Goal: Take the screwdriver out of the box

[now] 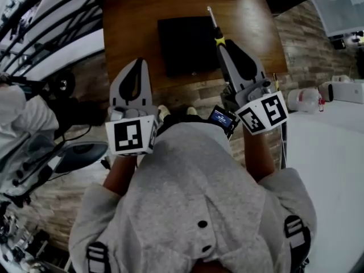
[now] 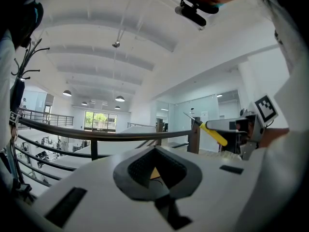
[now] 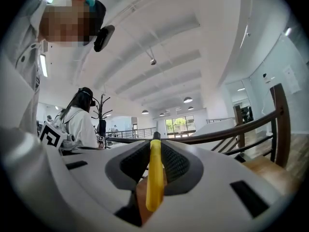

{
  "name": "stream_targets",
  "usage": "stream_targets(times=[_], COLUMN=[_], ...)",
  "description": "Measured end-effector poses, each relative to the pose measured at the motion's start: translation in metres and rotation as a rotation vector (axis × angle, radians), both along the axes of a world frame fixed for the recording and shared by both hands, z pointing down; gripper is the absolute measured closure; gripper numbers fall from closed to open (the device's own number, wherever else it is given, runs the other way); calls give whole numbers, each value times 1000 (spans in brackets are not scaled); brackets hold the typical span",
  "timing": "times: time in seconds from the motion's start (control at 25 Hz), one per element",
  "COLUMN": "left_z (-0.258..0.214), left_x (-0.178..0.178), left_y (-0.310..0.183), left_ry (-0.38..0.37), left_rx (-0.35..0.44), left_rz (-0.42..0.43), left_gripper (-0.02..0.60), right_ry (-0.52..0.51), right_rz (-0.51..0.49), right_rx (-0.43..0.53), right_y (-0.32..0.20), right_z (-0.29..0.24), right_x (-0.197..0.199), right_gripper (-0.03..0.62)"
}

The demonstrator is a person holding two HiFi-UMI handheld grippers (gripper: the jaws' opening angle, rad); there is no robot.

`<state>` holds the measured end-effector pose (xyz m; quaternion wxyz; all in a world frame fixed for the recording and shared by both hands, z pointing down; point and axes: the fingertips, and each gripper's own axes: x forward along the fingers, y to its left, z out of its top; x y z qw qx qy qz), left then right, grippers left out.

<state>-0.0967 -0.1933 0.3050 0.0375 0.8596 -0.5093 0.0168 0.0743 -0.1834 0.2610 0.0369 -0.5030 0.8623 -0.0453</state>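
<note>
Wooden table (image 1: pixel 131 27) lies ahead of the two tongs and bears one black box (image 1: pixel 185 44). The right tongs (image 1: pixel 220 43) pinch the one screwdriver (image 1: pixel 214 27) by its yellow handle, and its shaft pokes out past their tips, by the box's right edge. The left tongs (image 1: pixel 138 62) are pressed together with nothing between them, left of the box.
</note>
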Motion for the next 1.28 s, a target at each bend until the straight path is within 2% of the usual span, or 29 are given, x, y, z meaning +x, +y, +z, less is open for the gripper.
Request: stream_targets(times=[0.28,0.52,0.76,0.88,1.08,1.28], left_z=[3,5,3,-1,2,-6], left_x=[23,44,121,142,150,135], left_y=[31,69,173,206,255,286], left_ry=[-19,-7,-28,-50,-60,-66], left_rx=[-8,0,18,20,27,37], left_rz=[-26,-53,-60,-77,-123,-163], left_gripper=[571,571,571,571,571,571], right_ry=[-48,-33,-40,-51,-62,-72], right_rz=[-11,-37,-52,-62,-89,-119], right_rx=[22,29,45,52,54,67], right_y=[30,67,167,197,240,272], right_z=[0,4,5,0,6,-3], right_x=[24,42,115,139,153,143], right_gripper=[513,513,513,513,513,513])
